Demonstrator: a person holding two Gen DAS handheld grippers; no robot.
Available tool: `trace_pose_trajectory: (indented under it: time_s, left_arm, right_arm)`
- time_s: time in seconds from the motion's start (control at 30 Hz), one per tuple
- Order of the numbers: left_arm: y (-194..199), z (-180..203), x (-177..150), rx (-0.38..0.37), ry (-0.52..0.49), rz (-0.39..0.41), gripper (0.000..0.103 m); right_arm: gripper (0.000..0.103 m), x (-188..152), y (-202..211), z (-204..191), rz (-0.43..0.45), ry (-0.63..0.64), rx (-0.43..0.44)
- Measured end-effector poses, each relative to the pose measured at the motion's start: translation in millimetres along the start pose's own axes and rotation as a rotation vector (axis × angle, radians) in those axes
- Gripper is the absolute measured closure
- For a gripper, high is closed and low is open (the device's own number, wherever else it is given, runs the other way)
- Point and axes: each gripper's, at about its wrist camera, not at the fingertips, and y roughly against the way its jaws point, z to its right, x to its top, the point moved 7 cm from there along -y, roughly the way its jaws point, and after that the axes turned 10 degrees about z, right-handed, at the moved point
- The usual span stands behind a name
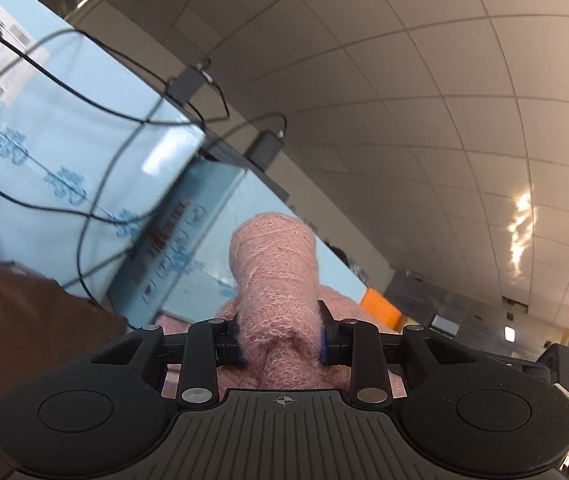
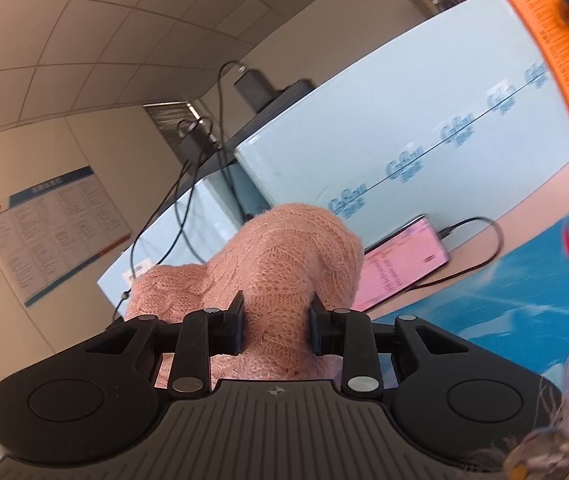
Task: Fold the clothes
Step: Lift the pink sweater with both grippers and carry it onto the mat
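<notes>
Left gripper (image 1: 282,338): jaws stood narrow, clamped on a bunched roll of the pink knit garment (image 1: 274,276); the fabric stuck up past the pads.
Right gripper (image 2: 276,326): jaws likewise narrow, pinching a thick wad of the same pink knit (image 2: 292,252), which humped above the fingers and trailed off to the left.
Garment location: held off the surface in both grippers; neither view showed where the rest of it hung or lay.
Progress: judged early or mid-fold. Both grips were made and the cloth was lifted; no finished fold, flat panel or stacked pile was visible. Laying it down, smoothing and the remaining folds appeared still to be done.
Work surface: a blue printed mat (image 2: 504,304) lay to the right in the right wrist view, on a pale tabletop (image 2: 532,204).
Phone: a phone (image 2: 404,256) with a lit pink screen lay just beyond the garment, a charging cable (image 2: 480,240) plugged in and looping over the tabletop.
Boxes: pale blue cartons (image 2: 404,120) stood behind the phone, the same cartons (image 1: 64,120) in the left view; an orange panel (image 2: 556,40) leaned at far right.
Cables: black leads (image 1: 124,120) hung across the cartons.
Obstruction risk: judged that the cable loop and phone sat near the likely laydown zone; the knit could snag or drag them.
Image quality: background blurred; fine detail unreadable.
</notes>
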Motion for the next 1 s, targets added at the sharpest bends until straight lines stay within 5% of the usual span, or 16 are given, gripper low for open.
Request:
trace_pose_trajectory:
  time_s: [0.2,0.4,0.47,0.53,0.57,0.6,0.7,0.93,1.0]
  left_arm:
    - [-57.1,48.7,-72.2,0.003,0.084,-0.250,0.074]
    - [-89.9,67.8,-131.9,-0.001,0.064,-0.411,0.069]
    - [-87.8,60.6,-134.3,0.012,0.055,-0.409,0.056]
    - [-81.6,52.2,-131.3,0.028,0.053,-0.396,0.036]
    - [-77.1,46.4,-124.0,0.034,0.082,-0.372,0.023]
    - [-73.7,39.4,-117.4,0.054,0.120,-0.345,0.021]
    - [-66.3,20.6,-102.3,0.113,0.203,-0.283,0.021]
    - [-61.0,10.1,-98.5,0.173,0.240,-0.251,0.021]
    - [-61.0,8.6,-98.8,0.173,0.254,-0.248,0.021]
  right_arm:
    - [0.076,25.1,56.2,66.5,0.055,0.050,-0.220]
    - [0.076,15.7,88.2,132.0,0.038,0.079,-0.434]
    - [0.072,9.8,94.4,142.8,0.033,0.093,-0.472]
    - [0.051,5.0,100.3,146.1,0.045,0.123,-0.490]
    - [0.040,5.1,103.2,141.4,0.073,0.173,-0.494]
    - [0.021,5.4,105.5,136.2,0.098,0.221,-0.492]
    - [0.019,7.9,104.7,113.8,0.123,0.330,-0.422]
    - [0.008,-37.4,54.7,46.5,-0.072,0.354,-0.167]
    - [0.008,-51.5,36.5,40.5,-0.127,0.330,-0.176]
